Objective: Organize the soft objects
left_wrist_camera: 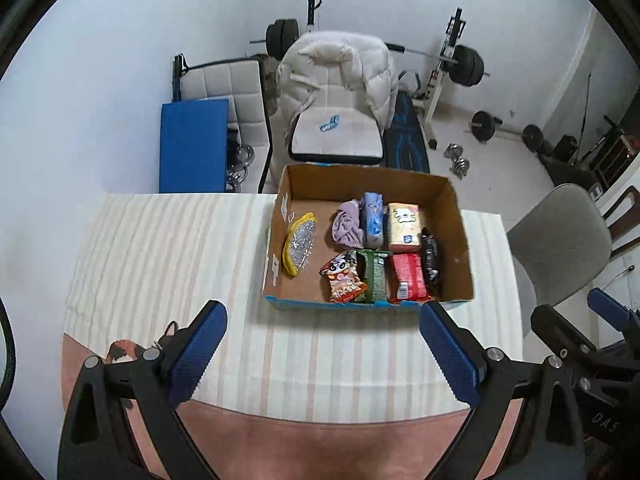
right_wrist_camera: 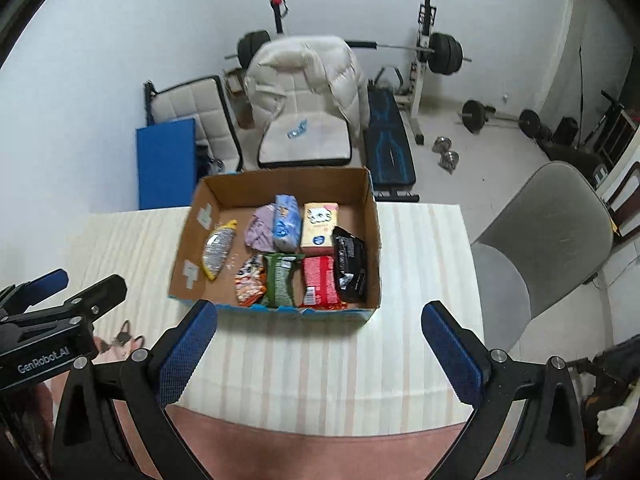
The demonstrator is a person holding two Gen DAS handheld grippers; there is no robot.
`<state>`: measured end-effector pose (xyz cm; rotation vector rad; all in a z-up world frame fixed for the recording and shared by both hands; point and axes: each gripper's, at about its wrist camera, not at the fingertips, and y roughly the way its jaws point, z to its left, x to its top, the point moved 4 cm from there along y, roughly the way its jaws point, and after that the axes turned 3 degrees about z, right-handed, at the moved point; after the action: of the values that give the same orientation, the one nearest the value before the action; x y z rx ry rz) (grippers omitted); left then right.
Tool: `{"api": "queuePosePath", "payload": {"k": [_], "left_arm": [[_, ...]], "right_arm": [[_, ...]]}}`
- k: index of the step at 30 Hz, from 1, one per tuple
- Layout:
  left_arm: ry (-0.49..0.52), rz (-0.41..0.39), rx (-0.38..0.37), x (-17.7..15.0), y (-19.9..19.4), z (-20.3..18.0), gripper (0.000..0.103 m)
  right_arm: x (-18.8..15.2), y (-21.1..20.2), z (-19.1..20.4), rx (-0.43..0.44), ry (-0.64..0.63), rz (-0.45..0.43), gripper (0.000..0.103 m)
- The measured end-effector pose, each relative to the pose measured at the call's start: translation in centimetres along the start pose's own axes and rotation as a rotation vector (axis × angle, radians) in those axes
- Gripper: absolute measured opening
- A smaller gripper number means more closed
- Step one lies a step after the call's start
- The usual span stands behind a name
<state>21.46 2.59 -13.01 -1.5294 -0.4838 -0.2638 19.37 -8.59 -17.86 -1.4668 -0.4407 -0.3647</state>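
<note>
A cardboard box point(left_wrist_camera: 460, 240) point(right_wrist_camera: 280, 184) stands on the striped table. In it lie a silver and yellow scrubber point(left_wrist_camera: 298, 246) point(right_wrist_camera: 218, 250), a lilac cloth point(left_wrist_camera: 346, 226) point(right_wrist_camera: 260, 230), a blue pack point(left_wrist_camera: 374, 220) point(right_wrist_camera: 286, 222), a tissue pack point(left_wrist_camera: 405, 226) point(right_wrist_camera: 318, 224), an orange snack bag point(left_wrist_camera: 344, 280) point(right_wrist_camera: 250, 280), a green pack point(left_wrist_camera: 374, 276) point(right_wrist_camera: 281, 280), a red pack point(left_wrist_camera: 408, 278) point(right_wrist_camera: 320, 280) and a black pack point(left_wrist_camera: 432, 258) point(right_wrist_camera: 350, 264). My left gripper point(left_wrist_camera: 320, 354) is open and empty in front of the box. My right gripper point(right_wrist_camera: 318, 354) is open and empty too.
The table point(left_wrist_camera: 168, 248) has a striped cloth with a pink hem. A grey chair point(left_wrist_camera: 560, 240) point(right_wrist_camera: 548, 240) stands at the right. Behind the table are a chair with a white jacket point(left_wrist_camera: 336, 76), a blue mat point(left_wrist_camera: 192, 144) and weight gear point(left_wrist_camera: 464, 64).
</note>
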Motion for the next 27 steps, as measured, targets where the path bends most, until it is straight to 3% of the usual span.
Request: {"api": "queuePosePath", "payload": {"k": [11, 20, 27], "left_arm": [[0.006, -0.031, -0.012, -2.9, -6.2, -0.1, 0.099], [0.033, -0.056, -0.026, -4.3, -8.3, -1.0, 0.098], [0.033, -0.093, -0.01, -4.0, -9.1, -1.1, 0.099]], "right_arm": [[-2.4, -9.6, 1.0, 0.028, -0.014, -0.104, 0.103], [-4.7, -12.8, 0.8, 0.032, -0.024, -0.092, 0.103], [-4.6, -13.6, 0.5, 0.011, -0.01, -0.114, 0.103]]}}
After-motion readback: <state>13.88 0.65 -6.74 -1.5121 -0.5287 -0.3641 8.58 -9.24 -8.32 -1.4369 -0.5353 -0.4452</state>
